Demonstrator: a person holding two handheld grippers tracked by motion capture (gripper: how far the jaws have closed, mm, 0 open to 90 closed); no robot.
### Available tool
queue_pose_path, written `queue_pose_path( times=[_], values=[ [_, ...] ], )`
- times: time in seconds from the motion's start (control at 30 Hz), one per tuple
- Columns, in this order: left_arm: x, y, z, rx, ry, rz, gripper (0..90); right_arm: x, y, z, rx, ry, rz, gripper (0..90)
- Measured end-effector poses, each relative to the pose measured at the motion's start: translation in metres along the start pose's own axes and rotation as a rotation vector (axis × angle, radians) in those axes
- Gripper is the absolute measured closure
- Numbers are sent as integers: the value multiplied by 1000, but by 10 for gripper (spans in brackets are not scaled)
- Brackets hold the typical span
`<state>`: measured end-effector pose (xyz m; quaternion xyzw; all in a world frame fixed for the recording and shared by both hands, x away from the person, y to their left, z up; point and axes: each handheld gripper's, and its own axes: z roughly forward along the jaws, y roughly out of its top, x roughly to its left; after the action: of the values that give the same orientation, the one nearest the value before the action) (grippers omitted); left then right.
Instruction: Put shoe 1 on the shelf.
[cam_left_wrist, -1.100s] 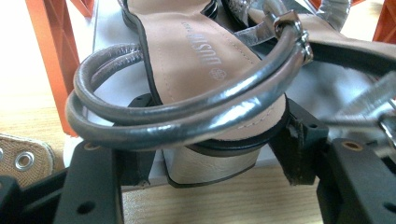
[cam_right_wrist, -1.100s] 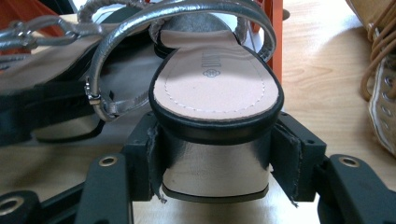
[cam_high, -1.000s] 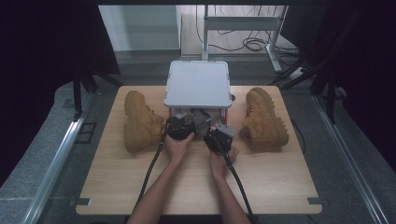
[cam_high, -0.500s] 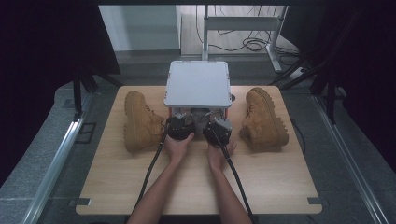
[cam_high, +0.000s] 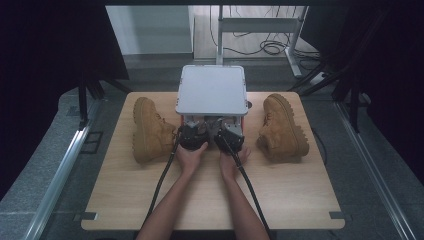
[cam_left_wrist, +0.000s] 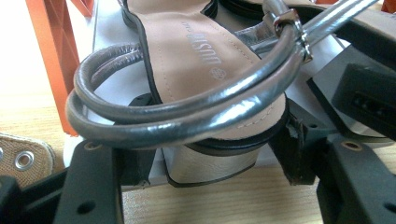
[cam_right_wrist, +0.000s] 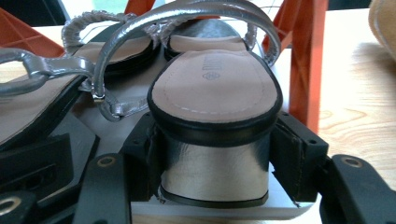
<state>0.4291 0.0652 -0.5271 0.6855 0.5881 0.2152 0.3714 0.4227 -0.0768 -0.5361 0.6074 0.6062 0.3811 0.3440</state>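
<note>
Under the grey shelf (cam_high: 212, 90), each hand-held gripper clamps a silver sandal's heel: left (cam_left_wrist: 212, 163), right (cam_right_wrist: 215, 172).

My forearms are bare, no sleeves. My left gripper (cam_high: 193, 136) and right gripper (cam_high: 229, 137) are black and blocky, with round screw holes in their jaws; each trails a black cable.

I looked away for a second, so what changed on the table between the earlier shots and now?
Hardly anything. The left hand-held gripper and right hand-held gripper stay under the grey shelf, each closed around a silver sandal's heel. The right one may have edged slightly forward. Both tan boots lie where they were.
</note>
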Motion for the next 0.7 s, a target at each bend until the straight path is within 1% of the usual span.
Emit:
queue_pose_path(
  times=[0.07, 0.1, 0.23, 0.3, 0.37, 0.47, 0.53, 0.6, 0.67, 0.7],
  values=[
    [0, 0, 0, 0, 1, 1, 375, 0, -2, 2, 12, 7, 0, 399],
    [0, 0, 0, -1, 1, 1, 375, 0, -2, 4, 28, 17, 4, 397],
    [0, 0, 0, -1, -1, 0, 375, -1, -2, 5, 38, 33, -2, 391],
    [0, 0, 0, -1, -1, 0, 374, -2, -1, 6, 61, 55, -3, 376],
    [0, 0, 0, -1, -2, 2, 374, -5, -1, 7, 73, 74, -6, 364],
    [1, 0, 0, -2, -8, 0, 372, -7, 2, 3, 93, 110, 17, 315],
    [2, 0, 0, 3, -11, 3, 370, -8, 4, -1, 90, 111, 6, 283],
    [2, 0, 0, 2, -18, -2, 368, -11, 7, -7, 93, 131, 14, 268],
    [3, 0, 0, 4, -27, -14, 364, -13, 9, -12, 89, 137, 3, 258],
    [4, -1, 0, 1, -37, -26, 362, -15, 10, -14, 89, 145, 1, 252]
  ],
)
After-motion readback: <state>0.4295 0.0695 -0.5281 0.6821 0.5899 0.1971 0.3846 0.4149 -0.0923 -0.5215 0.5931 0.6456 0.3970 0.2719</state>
